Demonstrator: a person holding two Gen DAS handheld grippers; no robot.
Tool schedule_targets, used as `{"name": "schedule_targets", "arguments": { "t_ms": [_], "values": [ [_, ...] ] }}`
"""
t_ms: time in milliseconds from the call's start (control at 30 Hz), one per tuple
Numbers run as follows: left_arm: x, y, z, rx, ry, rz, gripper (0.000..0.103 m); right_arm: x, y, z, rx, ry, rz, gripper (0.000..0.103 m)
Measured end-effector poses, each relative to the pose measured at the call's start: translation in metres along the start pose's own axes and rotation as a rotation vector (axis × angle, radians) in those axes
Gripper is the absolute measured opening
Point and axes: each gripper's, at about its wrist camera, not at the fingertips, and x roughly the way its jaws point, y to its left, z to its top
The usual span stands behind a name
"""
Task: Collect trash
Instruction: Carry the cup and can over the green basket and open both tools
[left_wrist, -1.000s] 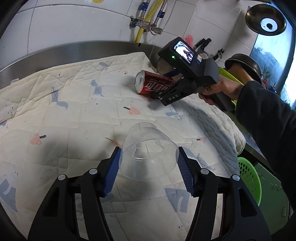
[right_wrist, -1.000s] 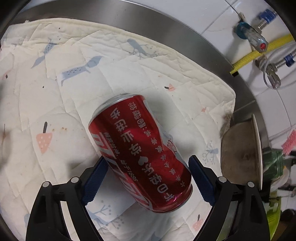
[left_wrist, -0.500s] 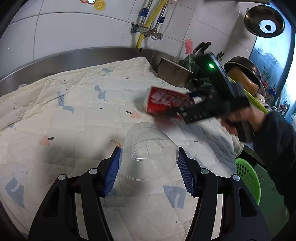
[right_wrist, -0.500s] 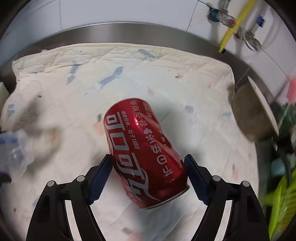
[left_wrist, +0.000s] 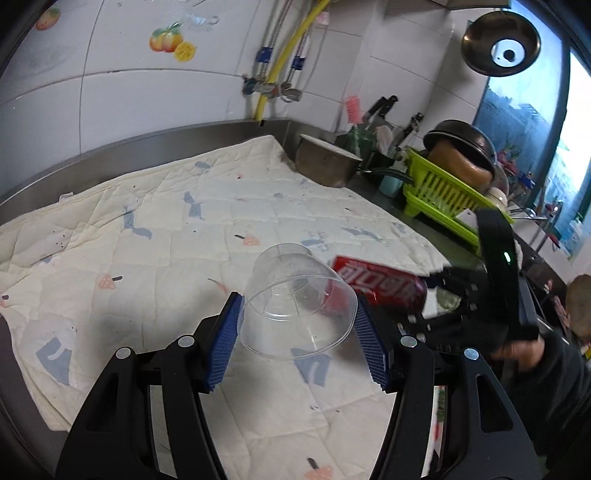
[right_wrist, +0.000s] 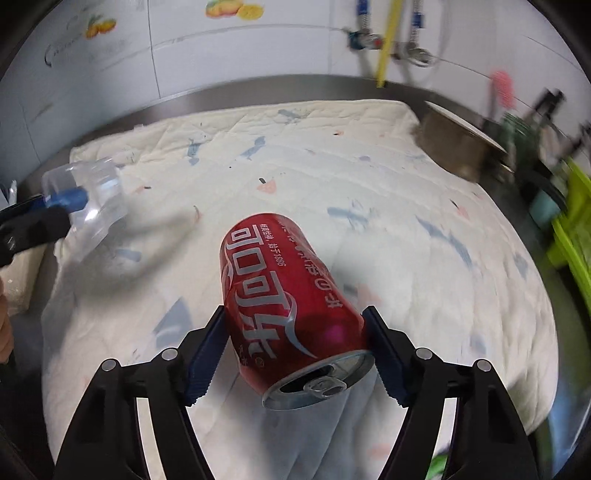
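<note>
My left gripper (left_wrist: 297, 341) is shut on a clear plastic cup (left_wrist: 295, 306), holding it by the rim above the quilted cloth (left_wrist: 166, 258). My right gripper (right_wrist: 295, 354) is shut on a red cola can (right_wrist: 288, 310), lifted off the cloth with its opened top toward the camera. The can (left_wrist: 380, 286) and the right gripper (left_wrist: 436, 295) also show in the left wrist view, just right of the cup. The cup (right_wrist: 88, 206) and the left gripper's blue pads (right_wrist: 66, 197) show at far left in the right wrist view.
The cloth (right_wrist: 369, 206) covers a steel counter below a tiled wall. A metal pot (left_wrist: 325, 162) stands at its far right corner, with a green dish rack (left_wrist: 447, 195) and utensils beyond. The person's hand and dark sleeve (left_wrist: 554, 384) are at right.
My right gripper has lifted the can off the cloth and carried it back toward me, beside the cup. My left gripper has raised the cup higher.
</note>
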Motion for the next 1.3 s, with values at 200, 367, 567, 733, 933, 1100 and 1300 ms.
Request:
{"name": "schedule_targets", "arguments": {
  "t_ms": [200,367,567,733,933,1100,1300],
  "values": [
    [-0.008,-0.028,-0.005,0.034,0.002,-0.048,0.060,-0.047,0.001,-0.045,0.098,-0.101,-0.042,0.069],
    [-0.003,-0.065,-0.010,0.073,0.028,-0.116,0.060,-0.095,-0.018,-0.083,0.195,-0.148,-0.111,0.069],
    [0.010,-0.124,-0.022,0.140,0.064,-0.232,0.060,-0.143,-0.063,-0.155,0.315,-0.098,-0.319,0.069],
    [0.033,-0.179,-0.037,0.199,0.129,-0.319,0.060,-0.156,-0.094,-0.212,0.409,-0.022,-0.432,0.069],
    [0.064,-0.237,-0.060,0.293,0.219,-0.356,0.060,-0.153,-0.118,-0.260,0.500,0.034,-0.479,0.069],
    [0.089,-0.269,-0.078,0.340,0.287,-0.373,0.060,-0.149,-0.133,-0.285,0.571,0.046,-0.472,0.071],
    [0.118,-0.293,-0.095,0.367,0.351,-0.369,0.060,-0.160,-0.137,-0.296,0.610,0.007,-0.466,0.079]
  ]
}}
